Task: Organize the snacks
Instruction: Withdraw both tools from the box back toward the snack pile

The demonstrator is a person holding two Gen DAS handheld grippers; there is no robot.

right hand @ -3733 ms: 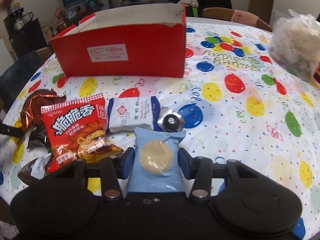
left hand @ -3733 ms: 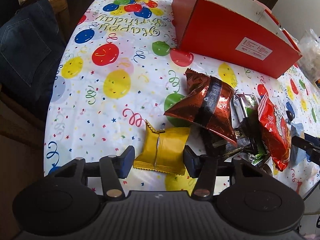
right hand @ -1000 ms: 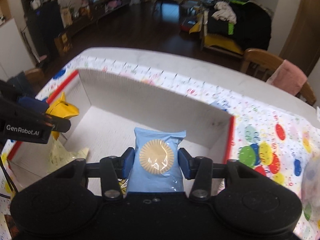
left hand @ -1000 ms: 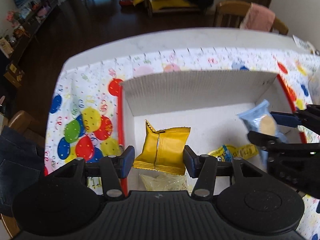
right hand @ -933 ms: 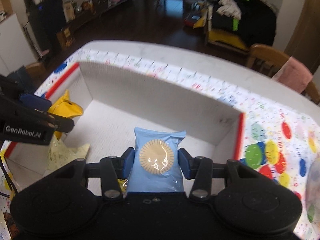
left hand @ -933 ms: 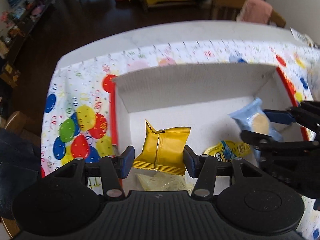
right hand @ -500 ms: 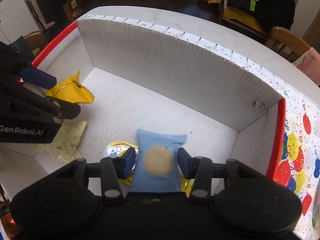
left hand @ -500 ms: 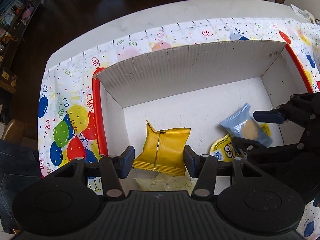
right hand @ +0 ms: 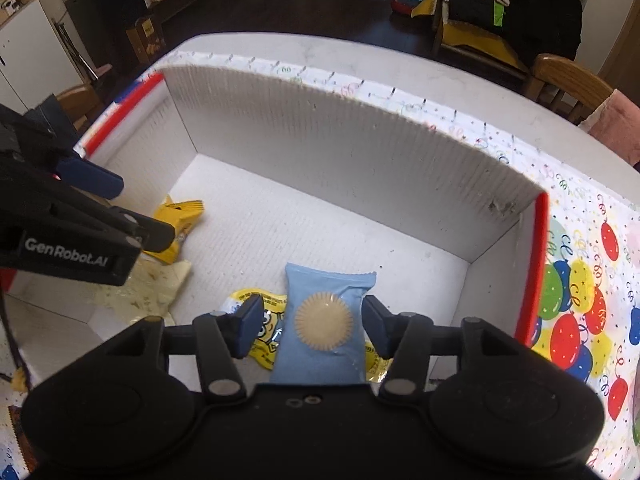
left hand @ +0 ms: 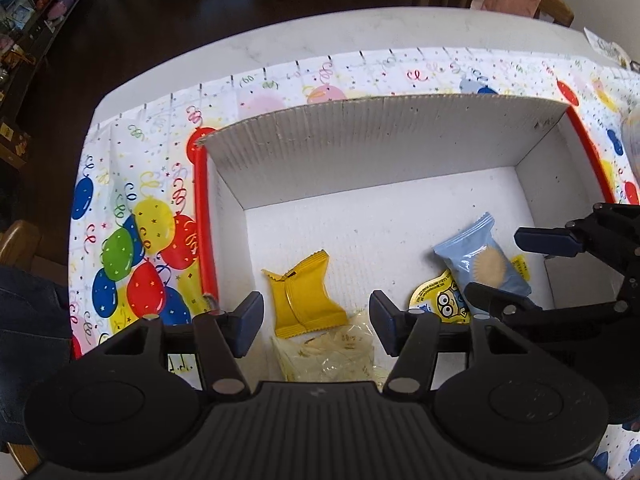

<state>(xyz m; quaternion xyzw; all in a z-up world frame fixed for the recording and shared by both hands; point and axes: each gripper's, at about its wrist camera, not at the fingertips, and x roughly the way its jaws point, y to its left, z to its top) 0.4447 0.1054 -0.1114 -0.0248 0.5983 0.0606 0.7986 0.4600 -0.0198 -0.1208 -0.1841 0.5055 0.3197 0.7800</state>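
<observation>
Nearest, in the left wrist view: left gripper (left hand: 316, 322) pointing steeply down into the box, jaws opening, pads clear of the yellow snack packet (left hand: 306, 298), which lies loose on the box floor between and just beyond the fingertips. Just under the gripper body, a pale translucent wrapper (left hand: 328, 354), its near edge cut off by the black housing.

In the right wrist view: right gripper (right hand: 312, 330) likewise aimed down, jaws opening, a gap on each side of the light-blue cookie packet (right hand: 324, 320) that sits between the pads; near end of the packet hidden behind the gripper body. Beneath it, a yellow cartoon-face pouch (right hand: 262, 328), mostly covered, print hard to read.

Further out: bare white floor of the red cardboard box (left hand: 360, 152) between the two packets and up to the far corrugated wall, open room there for both tools. Red rim on the left side close beside the left gripper's left finger; right side wall near the right gripper. Near wall of the box out of sight under the housings.

Beyond the box: balloon-print tablecloth (left hand: 132, 240) on a pale table (left hand: 320, 36), cloth stopping short of the far table edge. Past that, dark floor and wooden chairs, blurred and cut off at the frame.
</observation>
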